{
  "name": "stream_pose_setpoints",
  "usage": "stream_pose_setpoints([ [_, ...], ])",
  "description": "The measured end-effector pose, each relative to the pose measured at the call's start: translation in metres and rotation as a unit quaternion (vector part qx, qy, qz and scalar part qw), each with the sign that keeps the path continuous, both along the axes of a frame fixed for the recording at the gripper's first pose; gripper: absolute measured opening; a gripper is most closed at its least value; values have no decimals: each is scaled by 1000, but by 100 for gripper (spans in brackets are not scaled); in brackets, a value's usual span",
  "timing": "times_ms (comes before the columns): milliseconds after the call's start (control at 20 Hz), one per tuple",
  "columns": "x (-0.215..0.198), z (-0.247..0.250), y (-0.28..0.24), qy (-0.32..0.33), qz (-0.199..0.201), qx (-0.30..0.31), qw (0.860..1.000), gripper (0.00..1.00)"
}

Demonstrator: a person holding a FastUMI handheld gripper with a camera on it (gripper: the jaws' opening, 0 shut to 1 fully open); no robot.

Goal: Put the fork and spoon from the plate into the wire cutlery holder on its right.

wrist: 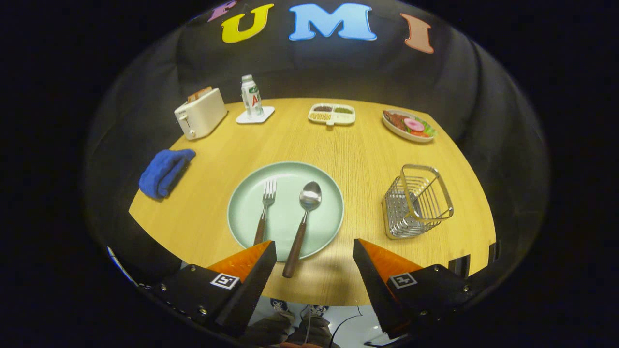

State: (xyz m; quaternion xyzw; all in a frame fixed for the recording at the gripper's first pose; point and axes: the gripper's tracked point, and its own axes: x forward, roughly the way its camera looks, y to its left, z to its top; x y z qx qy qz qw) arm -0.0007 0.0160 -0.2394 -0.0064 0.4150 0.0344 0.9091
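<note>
A pale green plate (251,212) lies on the wooden table just ahead of my fingers. On it rest a fork (264,209) on the left and a spoon (303,220) on the right, both with dark wooden handles pointing toward me. The spoon's handle end overhangs the plate's near rim, between my fingers. To the plate's right stands the wire cutlery holder (418,201), with nothing in it. My gripper (314,251) hovers above the table's near edge, open, holding nothing.
A folded blue cloth (165,171) lies left of the plate. Along the back stand a white toaster (200,113), a bottle (251,96) on a white coaster, a divided snack tray (331,114) and a plate of food (409,126). Below the near table edge, a person's shoes (300,309).
</note>
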Motion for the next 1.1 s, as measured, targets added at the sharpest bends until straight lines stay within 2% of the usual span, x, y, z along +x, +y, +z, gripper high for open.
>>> stream_pose_setpoints([
  [150, -3, -20, -4, 41, 4, -6, 999, 97],
  [350, 2, -25, -13, 61, 13, -17, 998, 97],
  [550, 8, -40, -8, 87, 26, 5, 996, 96],
  [600, 9, -42, -3, 98, 36, 12, 994, 93],
  [650, 7, -44, 2, 110, 47, 22, 993, 79],
  [700, 5, -45, 10, 119, 61, 45, 990, 76],
  [850, 3, -45, 14, 130, 78, 46, 987, 21],
  [950, 4, -35, 3, 118, 85, 15, 989, 23],
  [1000, 2, -35, 2, 128, 103, 10, 986, 7],
  [1100, -1, -31, -1, 126, 126, -10, 984, 7],
])
